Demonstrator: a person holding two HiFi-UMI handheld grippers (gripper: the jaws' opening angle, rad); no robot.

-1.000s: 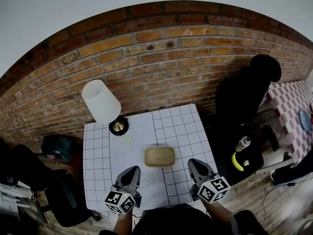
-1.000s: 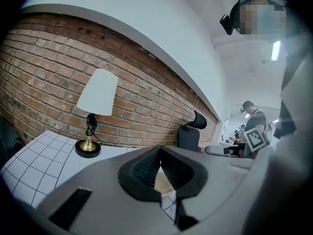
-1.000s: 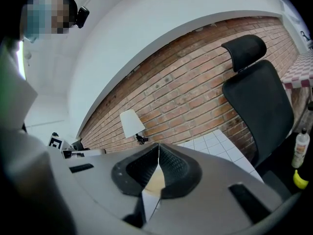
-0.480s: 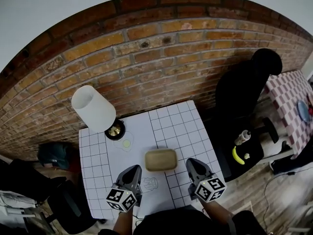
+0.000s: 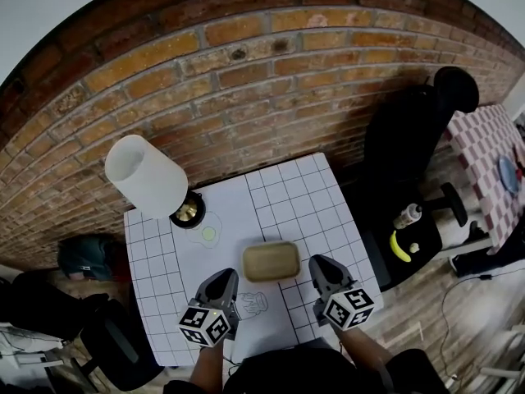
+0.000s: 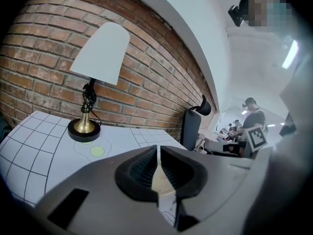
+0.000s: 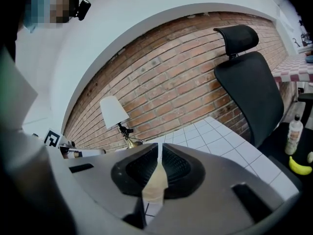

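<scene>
Hidden: tray (image 5: 271, 261) seen in both gripper views only as a tan sliver through the jaw slits; table (image 5: 303, 208) edge nearer than the tray covered by the grippers and the person's body; arms cut off at the bottom edge; drawing (image 5: 256, 304) just nearer than the tray partly under the left gripper, its subject not made out.
Tray: wooden, rounded oblong, lay flat at mid-table; inside showed only bare wood.
Left gripper (image 5: 221, 281): hung at the tray's near-left corner, apart from it; pads (image 6: 142, 166) drawn almost together with a hairline slit between, gripping nothing.
Right gripper (image 5: 320, 265): hung just beside the tray's near-right corner; contact with the rim could not be told; pads (image 7: 140, 169) met at the tips, closed on nothing.
Lamp (image 5: 148, 176): stood far-left of the tray, white shade tilted over a brass base near the table's back edge.
Green dot (image 5: 209, 234): lay between the tray and the lamp base, ringed by a thin outline.
Chair (image 5: 410, 138): black, stood right of the tray past the table edge; seat carried a bottle (image 5: 406, 216) and a banana (image 5: 399, 247) side by side.
Wall (image 5: 271, 80): brick, rose behind the tray at the table's far side.
</scene>
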